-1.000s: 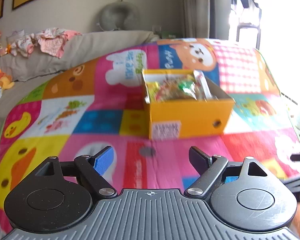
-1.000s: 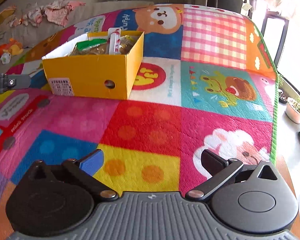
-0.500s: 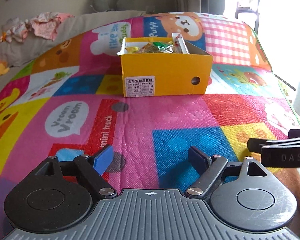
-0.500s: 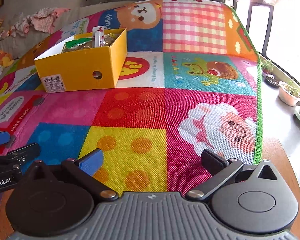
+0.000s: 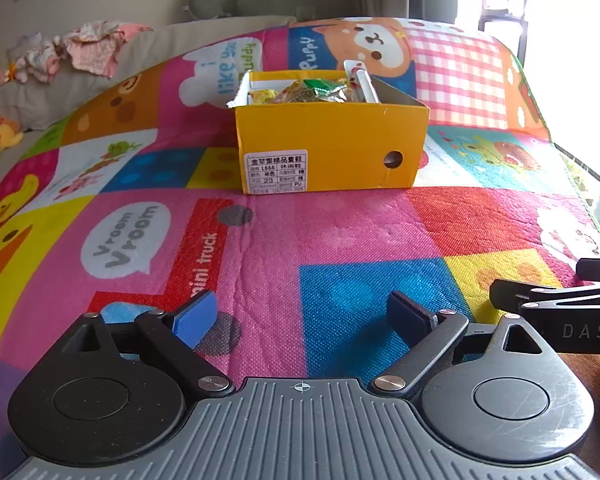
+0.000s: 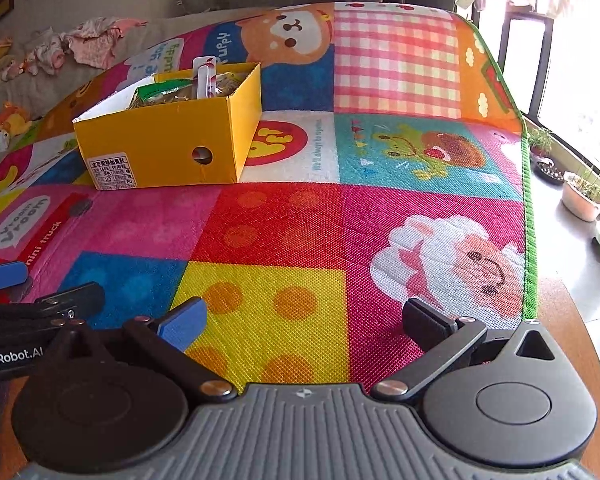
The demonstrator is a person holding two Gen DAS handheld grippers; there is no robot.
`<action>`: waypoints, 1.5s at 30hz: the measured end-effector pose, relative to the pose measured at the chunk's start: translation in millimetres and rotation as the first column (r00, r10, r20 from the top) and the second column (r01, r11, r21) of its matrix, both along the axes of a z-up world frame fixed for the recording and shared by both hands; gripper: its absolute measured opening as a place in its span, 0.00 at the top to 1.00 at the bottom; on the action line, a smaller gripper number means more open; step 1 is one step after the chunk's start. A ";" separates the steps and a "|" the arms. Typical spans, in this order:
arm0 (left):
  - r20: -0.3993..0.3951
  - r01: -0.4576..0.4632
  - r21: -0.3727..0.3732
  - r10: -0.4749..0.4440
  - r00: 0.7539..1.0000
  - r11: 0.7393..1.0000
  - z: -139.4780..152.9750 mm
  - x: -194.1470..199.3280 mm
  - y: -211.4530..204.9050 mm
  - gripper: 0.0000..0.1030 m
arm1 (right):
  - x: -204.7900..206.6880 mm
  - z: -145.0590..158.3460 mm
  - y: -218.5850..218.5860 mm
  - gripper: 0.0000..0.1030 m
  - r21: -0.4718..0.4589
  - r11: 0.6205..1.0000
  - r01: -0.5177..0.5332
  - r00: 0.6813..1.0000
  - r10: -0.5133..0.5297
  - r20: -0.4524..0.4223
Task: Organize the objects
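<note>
A yellow cardboard box stands on a colourful play mat, holding snack packets and a white tube that leans up out of it. My left gripper sits low over the near part of the mat, well short of the box; its jaws are opening wider and nothing is between them. My right gripper is open and empty too, beside the left one, whose fingers show at the left edge of the right wrist view.
A grey sofa with crumpled clothes and soft toys lies behind the mat. Plant pots stand on the floor at the right, by a bright window. The mat's green edge runs down the right side.
Both grippers have drawn back from the box toward the near edge of the mat, so the box looks smaller and farther. They now sit side by side, each seeing the other.
</note>
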State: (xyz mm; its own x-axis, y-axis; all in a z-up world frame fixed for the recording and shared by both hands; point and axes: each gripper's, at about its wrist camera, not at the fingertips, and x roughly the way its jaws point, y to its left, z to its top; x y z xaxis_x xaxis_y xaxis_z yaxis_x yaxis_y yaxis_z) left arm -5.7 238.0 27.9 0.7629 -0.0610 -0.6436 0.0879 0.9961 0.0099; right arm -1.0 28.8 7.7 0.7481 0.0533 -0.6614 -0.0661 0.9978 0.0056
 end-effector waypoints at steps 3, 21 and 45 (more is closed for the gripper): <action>0.000 0.000 0.000 0.000 1.000 1.000 0.1 -0.1 0.1 0.07 | -2.6 -0.8 -0.2 0.00 0.003 1.000 0.004 1.000 -0.004 0.009; 0.000 0.000 0.000 0.000 1.000 1.000 0.1 -1.1 0.0 0.07 | -4.7 -0.4 0.2 0.00 -0.002 1.000 0.005 1.000 -0.005 0.017; -0.001 -0.002 0.000 0.002 1.000 1.000 0.2 -1.2 -0.6 0.07 | -5.6 -0.8 -3.2 0.00 0.011 1.000 -0.026 0.999 0.025 0.034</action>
